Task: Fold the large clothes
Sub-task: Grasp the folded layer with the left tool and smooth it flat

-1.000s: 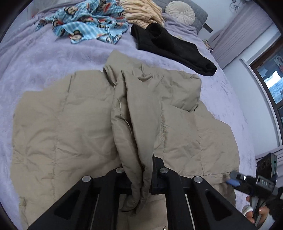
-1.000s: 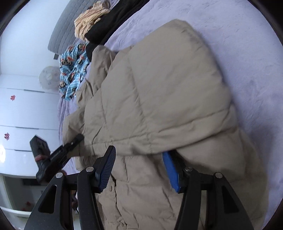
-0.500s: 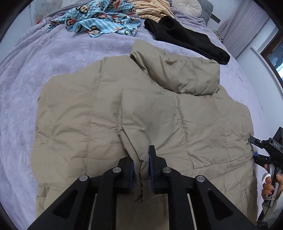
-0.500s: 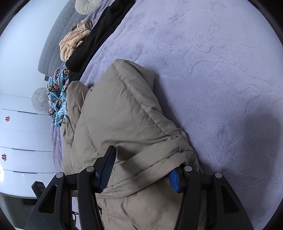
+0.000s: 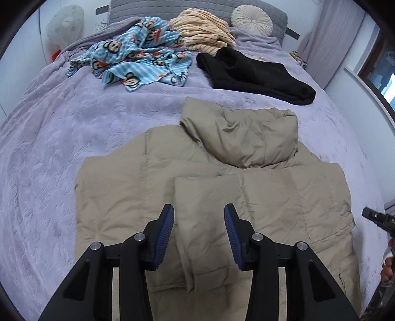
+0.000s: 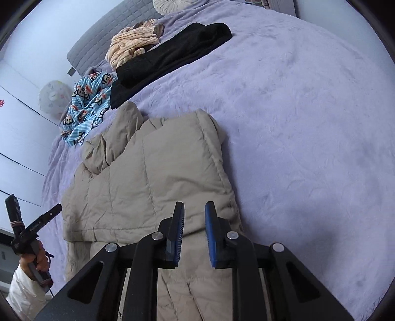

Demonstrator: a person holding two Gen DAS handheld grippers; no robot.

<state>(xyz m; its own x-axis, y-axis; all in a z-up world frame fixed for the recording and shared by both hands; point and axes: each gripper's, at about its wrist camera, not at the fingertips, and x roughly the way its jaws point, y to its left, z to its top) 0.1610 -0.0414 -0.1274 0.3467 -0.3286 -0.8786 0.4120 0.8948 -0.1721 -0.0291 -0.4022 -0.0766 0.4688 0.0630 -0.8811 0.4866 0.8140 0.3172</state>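
A beige puffer jacket [image 5: 271,197] lies flat on the purple bed cover [image 5: 61,148], its hood [image 5: 246,140] bunched at the far end. One sleeve [image 5: 205,192] is folded over the middle. My left gripper [image 5: 198,210] hovers above that sleeve with its jaws opening and nothing pressed between the blue pads. In the right wrist view the jacket [image 6: 148,185] fills the lower left. My right gripper [image 6: 195,205] hangs over its right edge, jaws closing to a narrow gap with no cloth in it. Each gripper shows at the edge of the other's view: the right gripper [image 5: 377,218] and the left gripper [image 6: 37,227].
Beyond the jacket lie a blue monkey-print cloth [image 5: 138,66], a striped beige garment [image 5: 202,34] and a black garment [image 5: 254,76]. A round cushion [image 5: 251,19] leans on the grey headboard. Bare purple cover [image 6: 308,123] stretches to the jacket's right. A hand [image 6: 37,261] holds the left gripper.
The left gripper let go of the sleeve fold, opened and rose; the sleeve now lies flat. The right gripper released the jacket's edge, lifted, and its jaws narrowed.
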